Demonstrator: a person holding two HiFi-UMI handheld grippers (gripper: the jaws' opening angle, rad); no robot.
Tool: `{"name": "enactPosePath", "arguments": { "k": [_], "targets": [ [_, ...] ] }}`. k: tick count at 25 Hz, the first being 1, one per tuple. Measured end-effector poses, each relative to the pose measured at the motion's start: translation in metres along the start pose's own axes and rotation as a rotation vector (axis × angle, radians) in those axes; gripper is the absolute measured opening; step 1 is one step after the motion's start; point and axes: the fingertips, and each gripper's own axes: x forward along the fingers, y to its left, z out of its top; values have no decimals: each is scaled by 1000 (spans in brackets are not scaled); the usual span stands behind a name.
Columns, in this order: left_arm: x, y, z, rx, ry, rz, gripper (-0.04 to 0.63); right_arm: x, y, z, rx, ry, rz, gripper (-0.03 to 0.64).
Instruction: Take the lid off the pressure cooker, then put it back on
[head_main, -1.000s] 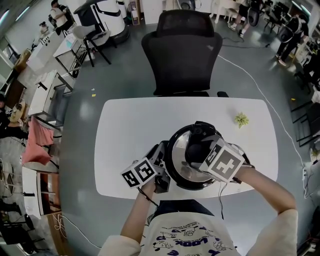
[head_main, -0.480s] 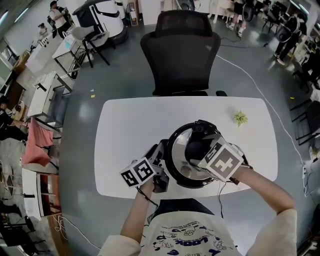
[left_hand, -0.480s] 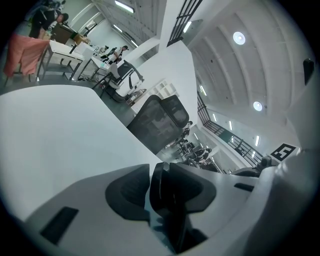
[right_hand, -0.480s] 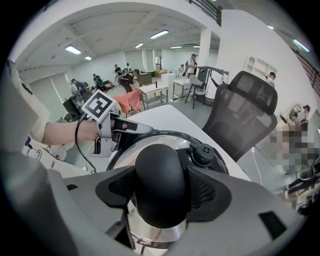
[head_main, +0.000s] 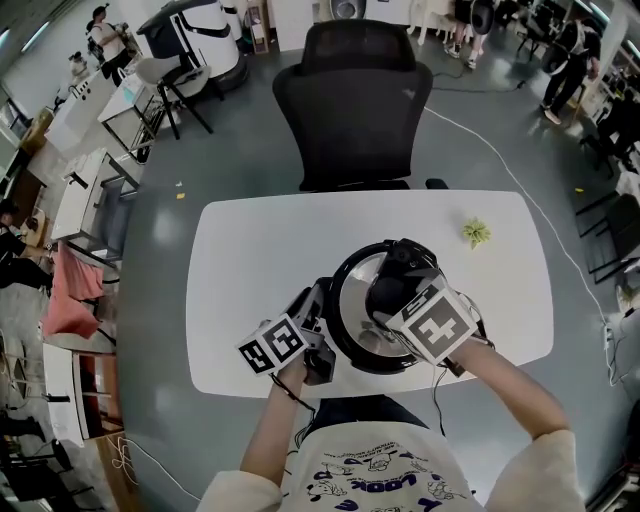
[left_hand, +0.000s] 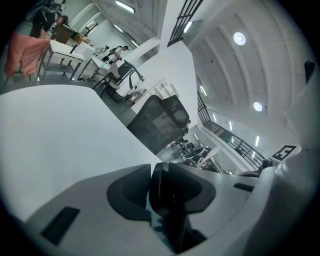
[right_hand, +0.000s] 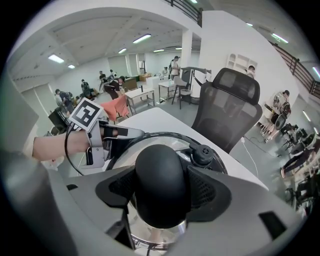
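Note:
A steel pressure cooker (head_main: 352, 300) with a black rim stands near the front edge of the white table (head_main: 260, 250). Its lid (right_hand: 131, 150) is on, with a black valve (right_hand: 202, 154) at the back. My right gripper (head_main: 395, 296) comes down from above and is shut on the round black lid knob (right_hand: 161, 180), pads pressing both sides. My left gripper (head_main: 318, 320) reaches in level from the left. Its jaws are closing on the cooker's thin black side handle (left_hand: 162, 192), which the pads touch. The right gripper view also shows the left gripper (right_hand: 107, 137).
A black office chair (head_main: 360, 100) stands behind the table. A small green thing (head_main: 476, 233) lies at the table's far right. Desks, chairs and people fill the room at the far left and back.
The right gripper has rolled a little around the lid knob, its marker cube turning with it. The left gripper and the cooker have stayed where they were.

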Motion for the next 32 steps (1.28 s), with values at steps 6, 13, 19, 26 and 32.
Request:
{"name": "enactPosePath", "arguments": {
  "k": [6, 13, 19, 26, 32],
  "targets": [
    [0, 0, 1, 4, -2, 9, 123, 0, -4, 0, 73, 1, -40, 321],
    [0, 1, -1, 7, -18, 20, 121, 1, -8, -2, 164, 6, -91, 321],
    [0, 1, 0, 4, -19, 22, 121, 1, -10, -2, 189, 5, -108, 324],
    [0, 1, -1, 10, -13, 24, 123, 1, -6, -3, 184, 21, -66, 322],
    [1, 0, 0, 11, -12, 26, 123, 4, -7, -1, 137, 24, -7, 319]
  ]
}}
